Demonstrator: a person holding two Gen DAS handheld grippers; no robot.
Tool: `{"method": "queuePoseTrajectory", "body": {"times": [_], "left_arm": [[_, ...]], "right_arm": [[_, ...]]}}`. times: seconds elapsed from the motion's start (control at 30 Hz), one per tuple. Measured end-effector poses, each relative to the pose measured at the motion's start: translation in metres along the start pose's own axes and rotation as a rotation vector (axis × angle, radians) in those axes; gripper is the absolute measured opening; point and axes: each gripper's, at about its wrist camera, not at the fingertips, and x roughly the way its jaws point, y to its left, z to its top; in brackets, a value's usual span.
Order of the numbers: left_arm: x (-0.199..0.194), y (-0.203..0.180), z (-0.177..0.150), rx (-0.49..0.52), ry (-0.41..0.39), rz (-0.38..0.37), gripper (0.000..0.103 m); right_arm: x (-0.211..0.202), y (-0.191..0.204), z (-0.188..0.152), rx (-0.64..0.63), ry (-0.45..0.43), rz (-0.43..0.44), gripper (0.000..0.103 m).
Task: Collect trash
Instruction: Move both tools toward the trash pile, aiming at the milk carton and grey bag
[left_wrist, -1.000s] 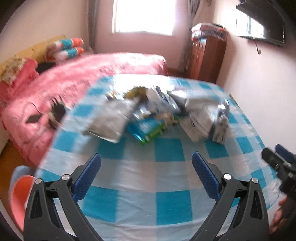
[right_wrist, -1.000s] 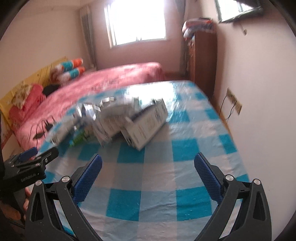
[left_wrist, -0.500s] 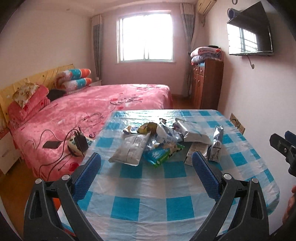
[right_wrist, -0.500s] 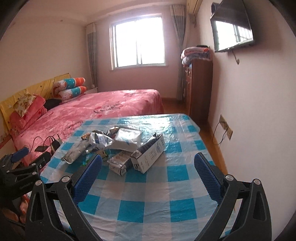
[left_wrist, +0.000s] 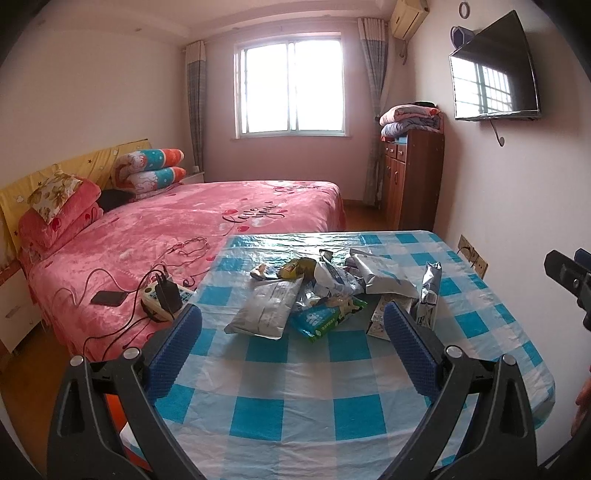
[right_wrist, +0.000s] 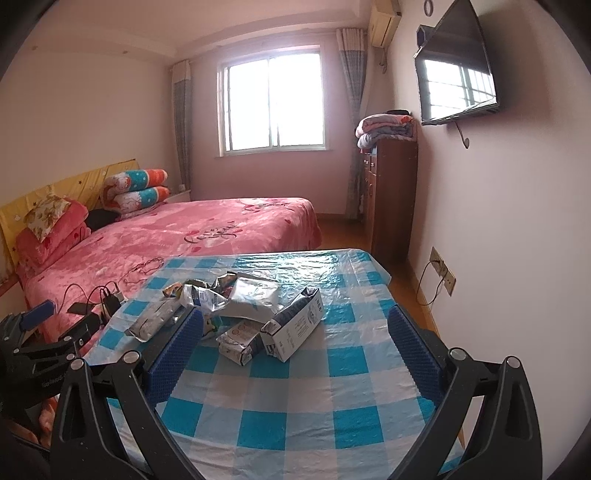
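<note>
A heap of trash lies mid-table on the blue-and-white checked tablecloth (left_wrist: 295, 373): a silver foil bag (left_wrist: 267, 308), a green packet (left_wrist: 325, 319), a white pouch (left_wrist: 384, 278) and an upright silver wrapper (left_wrist: 430, 291). In the right wrist view the heap shows a white carton (right_wrist: 295, 328), a small crushed carton (right_wrist: 240, 341) and a white pouch (right_wrist: 255, 299). My left gripper (left_wrist: 291, 339) is open and empty, above the table's near part. My right gripper (right_wrist: 295, 343) is open and empty, short of the carton.
A pink bed (left_wrist: 184, 229) stands left of the table, with a phone (left_wrist: 107, 297), a charger and cables (left_wrist: 162, 295) near its edge. A wooden cabinet (left_wrist: 413, 177) stands at the right wall under a TV (left_wrist: 495, 70). Wall sockets (right_wrist: 441, 271) sit low right.
Both grippers have pulled back and risen from close over the trash. The whole room and table are in view now. The views are sharp, no longer blurred.
</note>
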Motion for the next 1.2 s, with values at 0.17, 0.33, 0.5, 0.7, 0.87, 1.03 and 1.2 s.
{"method": "queuePoseTrajectory", "body": {"times": [0.17,0.33,0.5,0.7,0.87,1.03,1.2], "left_arm": [[0.001,0.0,-0.001,-0.003,0.001,0.003,0.099],[0.004,0.001,-0.003,-0.009,0.005,0.01,0.099],[0.014,0.003,-0.007,-0.015,0.024,0.018,0.099],[0.035,0.009,-0.017,-0.006,0.089,0.013,0.099],[0.059,0.029,-0.028,-0.033,0.159,-0.05,0.099],[0.084,0.053,-0.031,-0.075,0.204,-0.128,0.099],[0.112,0.07,-0.024,-0.108,0.232,-0.197,0.099]], "right_arm": [[0.0,-0.004,0.0,0.018,-0.01,0.012,0.099],[0.003,-0.005,-0.003,0.029,-0.02,0.046,0.099],[0.012,-0.007,-0.008,0.045,0.001,0.062,0.099],[0.039,-0.01,-0.023,0.09,0.107,0.15,0.099],[0.068,-0.019,-0.037,0.166,0.218,0.188,0.099],[0.093,-0.027,-0.048,0.235,0.298,0.208,0.099],[0.117,-0.042,-0.052,0.357,0.347,0.267,0.099]]}}
